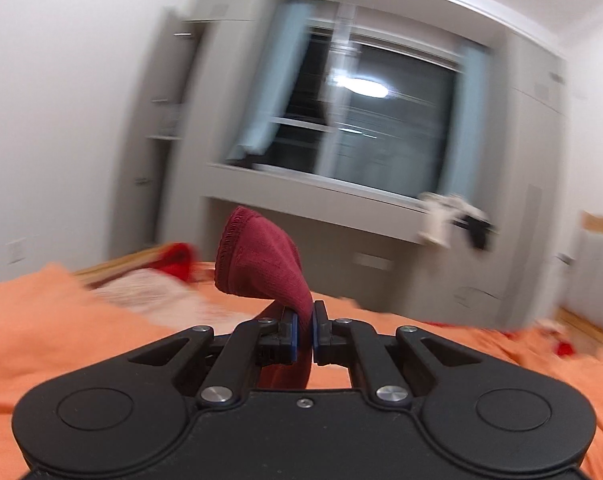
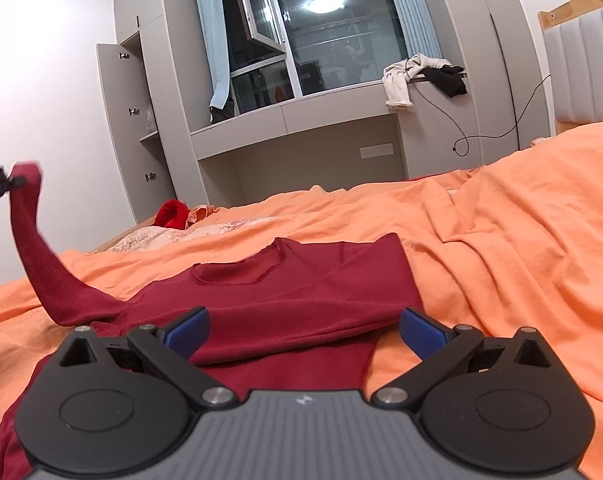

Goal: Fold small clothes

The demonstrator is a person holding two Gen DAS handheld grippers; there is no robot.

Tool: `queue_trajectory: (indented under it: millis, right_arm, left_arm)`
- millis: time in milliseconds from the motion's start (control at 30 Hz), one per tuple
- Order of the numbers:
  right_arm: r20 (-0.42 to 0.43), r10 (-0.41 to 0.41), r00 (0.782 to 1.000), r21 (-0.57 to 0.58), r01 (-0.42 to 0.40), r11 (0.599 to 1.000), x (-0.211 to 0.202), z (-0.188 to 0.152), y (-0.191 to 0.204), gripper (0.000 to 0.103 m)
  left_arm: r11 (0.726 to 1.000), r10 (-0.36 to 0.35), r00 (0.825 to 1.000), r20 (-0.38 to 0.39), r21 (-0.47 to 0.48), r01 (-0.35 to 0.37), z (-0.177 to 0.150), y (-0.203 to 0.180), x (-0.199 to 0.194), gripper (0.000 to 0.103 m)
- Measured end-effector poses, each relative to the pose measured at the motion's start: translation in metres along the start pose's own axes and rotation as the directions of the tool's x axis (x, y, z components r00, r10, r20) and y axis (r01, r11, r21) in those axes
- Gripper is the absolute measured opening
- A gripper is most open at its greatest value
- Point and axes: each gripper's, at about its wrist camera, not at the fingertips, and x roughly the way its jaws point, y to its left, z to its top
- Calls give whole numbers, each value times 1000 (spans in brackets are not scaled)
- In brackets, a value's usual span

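The left gripper [image 1: 305, 328] has its blue pads pinched tight on the cuff end of a sleeve [image 1: 261, 256], which stands up above the fingers. From the right side, that sleeve [image 2: 33, 240] rises off the bed in a long arc to the left gripper [image 2: 5, 182]. The right gripper [image 2: 303, 334] hangs with its jaws spread wide, nothing between them, just above the dark red shirt [image 2: 285, 292]. The shirt lies flat on the orange bedsheet [image 2: 501, 240], neckline facing the window [image 2: 321, 32]. Pale clothes [image 2: 401, 80] hang off the sill.
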Motion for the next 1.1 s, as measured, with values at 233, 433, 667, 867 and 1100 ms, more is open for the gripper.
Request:
queue_trajectory:
  millis: [233, 433, 667, 867, 1100]
  right_arm:
    - [12, -43, 999, 47, 43, 998, -19, 1, -26, 103]
    - [1, -90, 996, 107, 89, 990, -30, -2, -56, 103]
    - [-27, -114, 993, 199, 118, 973, -29, -5, -82, 103]
    - [-48, -93, 994, 188, 101, 977, -12, -6, -70, 103]
    - [-93, -8, 996, 159, 23, 987, 17, -7, -41, 103]
  left_arm:
    - [960, -255, 957, -139, 82, 268, -71, -124, 16, 7]
    - [906, -352, 882, -312, 121, 405, -167, -171, 22, 7]
    - [852, -390, 814, -430, 168, 496, -246, -184, 3, 46]
    - [847, -397, 826, -400, 185, 498, -225, -181, -20, 83]
    - [951, -168, 938, -302, 199, 234, -151, -121, -24, 97]
